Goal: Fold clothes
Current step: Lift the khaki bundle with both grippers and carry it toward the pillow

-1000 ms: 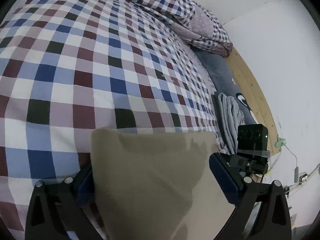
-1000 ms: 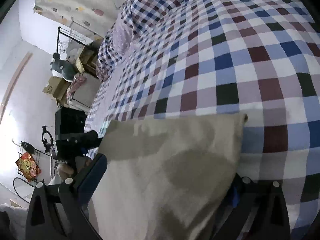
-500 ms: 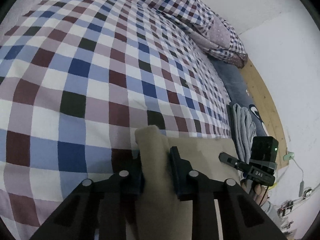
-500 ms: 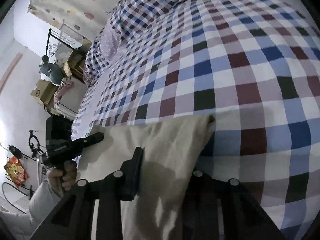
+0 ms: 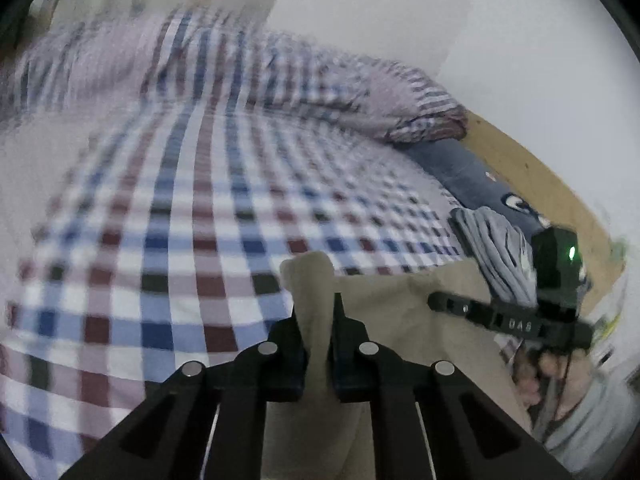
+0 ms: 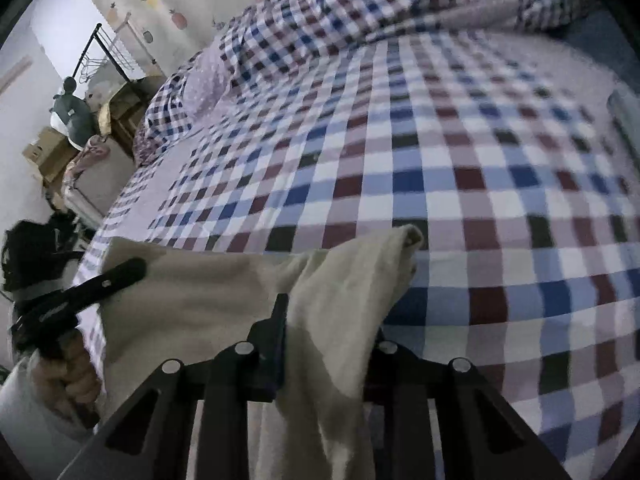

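Observation:
A beige garment (image 5: 400,312) lies at the near edge of the bed's checked cover (image 5: 180,240). My left gripper (image 5: 316,312) has its jaws closing, its pads pinching one corner of the cloth, which stands up between them. In the right wrist view the same beige garment (image 6: 224,292) rises off the checked cover (image 6: 440,160). My right gripper (image 6: 328,320) is closing on the opposite corner, a thick fold bunched between its fingers and hiding the right one. Each gripper shows in the other's view, held in a hand (image 5: 560,364).
A folded grey garment (image 5: 496,248) and a dark blue pillow (image 5: 460,168) lie along the bed's right side by a wooden board (image 5: 540,176). A bunched checked quilt (image 5: 380,96) is at the head. Cardboard boxes (image 6: 48,148) and a metal rack (image 6: 116,52) stand beside the bed.
Both grippers went from wide open over the flat garment to closed on its corners. Both have lifted, the left one more, pulling the corners up off the bed.

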The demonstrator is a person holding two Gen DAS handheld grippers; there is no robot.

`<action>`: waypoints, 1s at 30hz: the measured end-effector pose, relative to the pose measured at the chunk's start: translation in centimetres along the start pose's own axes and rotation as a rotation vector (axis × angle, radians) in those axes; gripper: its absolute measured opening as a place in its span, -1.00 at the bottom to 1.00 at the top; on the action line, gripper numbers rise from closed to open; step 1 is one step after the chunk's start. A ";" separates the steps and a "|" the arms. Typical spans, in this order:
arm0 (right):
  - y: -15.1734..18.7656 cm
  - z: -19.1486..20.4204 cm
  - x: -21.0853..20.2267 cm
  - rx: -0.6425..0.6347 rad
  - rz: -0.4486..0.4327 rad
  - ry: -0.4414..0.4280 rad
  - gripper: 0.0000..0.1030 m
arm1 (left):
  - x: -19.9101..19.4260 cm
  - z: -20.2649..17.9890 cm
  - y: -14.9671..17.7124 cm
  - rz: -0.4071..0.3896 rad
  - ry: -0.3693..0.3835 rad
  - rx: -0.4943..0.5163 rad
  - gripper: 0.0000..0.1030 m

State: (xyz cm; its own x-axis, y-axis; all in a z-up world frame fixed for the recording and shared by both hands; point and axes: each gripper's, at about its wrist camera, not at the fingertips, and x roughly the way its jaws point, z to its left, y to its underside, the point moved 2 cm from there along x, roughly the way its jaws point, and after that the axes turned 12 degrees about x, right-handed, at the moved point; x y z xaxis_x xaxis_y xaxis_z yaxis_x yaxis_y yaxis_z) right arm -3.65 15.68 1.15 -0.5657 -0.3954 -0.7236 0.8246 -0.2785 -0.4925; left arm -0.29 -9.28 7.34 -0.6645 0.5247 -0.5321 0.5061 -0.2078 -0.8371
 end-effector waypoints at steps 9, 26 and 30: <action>4.2 8.0 -9.7 -0.176 -0.320 0.058 -0.67 | -9.2 -6.3 1.3 -0.085 -0.055 0.105 -0.86; 18.9 16.5 -24.5 -0.278 -0.628 0.137 -0.70 | -24.5 -11.9 2.1 -0.232 -0.057 0.053 -0.86; 20.1 17.6 -28.2 -0.280 -0.673 0.131 -0.71 | -27.3 -13.5 0.1 -0.269 -0.063 0.076 -0.86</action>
State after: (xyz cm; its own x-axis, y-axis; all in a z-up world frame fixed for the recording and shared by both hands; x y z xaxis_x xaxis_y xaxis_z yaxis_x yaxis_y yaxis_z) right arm 28.77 5.85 20.11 -0.9586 -0.1052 -0.2647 0.2803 -0.1831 -0.9423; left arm 25.36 -12.45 23.49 -0.8034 0.5177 -0.2944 0.2661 -0.1302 -0.9551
